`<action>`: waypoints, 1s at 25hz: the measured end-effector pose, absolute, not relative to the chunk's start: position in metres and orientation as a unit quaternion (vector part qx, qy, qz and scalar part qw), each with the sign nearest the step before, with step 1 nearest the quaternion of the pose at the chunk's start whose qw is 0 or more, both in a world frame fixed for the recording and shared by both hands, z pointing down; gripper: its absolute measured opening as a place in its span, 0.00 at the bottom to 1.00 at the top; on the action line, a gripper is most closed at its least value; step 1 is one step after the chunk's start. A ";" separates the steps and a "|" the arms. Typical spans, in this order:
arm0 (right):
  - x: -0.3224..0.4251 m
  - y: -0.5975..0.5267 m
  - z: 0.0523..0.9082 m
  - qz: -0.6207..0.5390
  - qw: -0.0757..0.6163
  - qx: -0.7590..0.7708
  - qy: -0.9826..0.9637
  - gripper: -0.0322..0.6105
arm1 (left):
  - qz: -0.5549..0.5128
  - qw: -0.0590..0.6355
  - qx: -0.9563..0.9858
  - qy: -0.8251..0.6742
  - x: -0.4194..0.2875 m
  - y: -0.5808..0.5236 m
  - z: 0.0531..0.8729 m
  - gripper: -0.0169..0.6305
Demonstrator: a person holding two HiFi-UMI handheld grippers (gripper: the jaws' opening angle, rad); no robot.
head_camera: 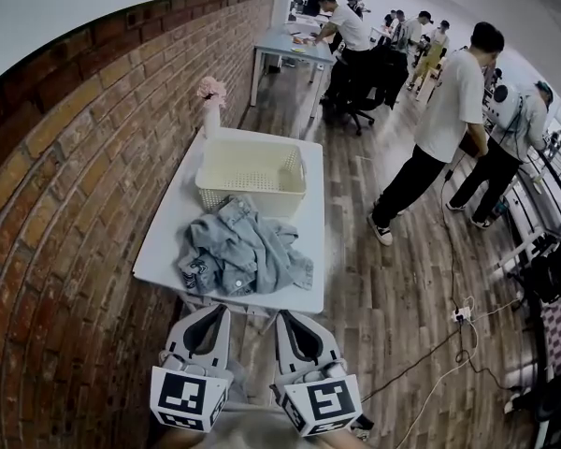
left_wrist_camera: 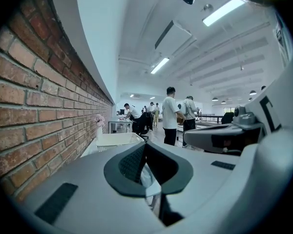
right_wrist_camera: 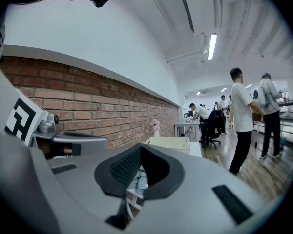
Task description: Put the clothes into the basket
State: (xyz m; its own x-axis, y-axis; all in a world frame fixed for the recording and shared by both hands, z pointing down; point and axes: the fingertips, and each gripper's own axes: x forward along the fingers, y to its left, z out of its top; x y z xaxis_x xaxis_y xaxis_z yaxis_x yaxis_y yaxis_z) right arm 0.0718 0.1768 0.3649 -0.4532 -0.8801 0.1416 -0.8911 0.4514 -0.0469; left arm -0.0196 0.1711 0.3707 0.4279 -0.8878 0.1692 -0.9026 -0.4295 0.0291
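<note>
A crumpled blue denim jacket lies on the near end of a white table. Behind it, at the far end, stands an empty cream basket, also seen as the basket in the left gripper view and the basket in the right gripper view. My left gripper and right gripper hover side by side just short of the table's near edge, pointing at the jacket. Both are shut with nothing between the jaws, and neither touches the cloth.
A brick wall runs along the table's left side. A white vase of pink flowers stands at the far left corner. People stand on the wooden floor to the right, where cables trail. An office chair and desk lie beyond.
</note>
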 end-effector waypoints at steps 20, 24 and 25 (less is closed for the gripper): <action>0.061 0.063 0.381 0.087 0.079 0.542 -0.832 0.05 | 0.093 0.096 0.849 -0.510 -0.041 0.054 0.390 0.04; 0.056 0.043 0.390 0.096 0.089 0.543 -0.830 0.05 | 0.102 0.109 0.851 -0.503 -0.046 0.033 0.400 0.04; 0.055 0.038 0.393 0.098 0.091 0.544 -0.829 0.05 | 0.104 0.111 0.852 -0.502 -0.047 0.027 0.402 0.04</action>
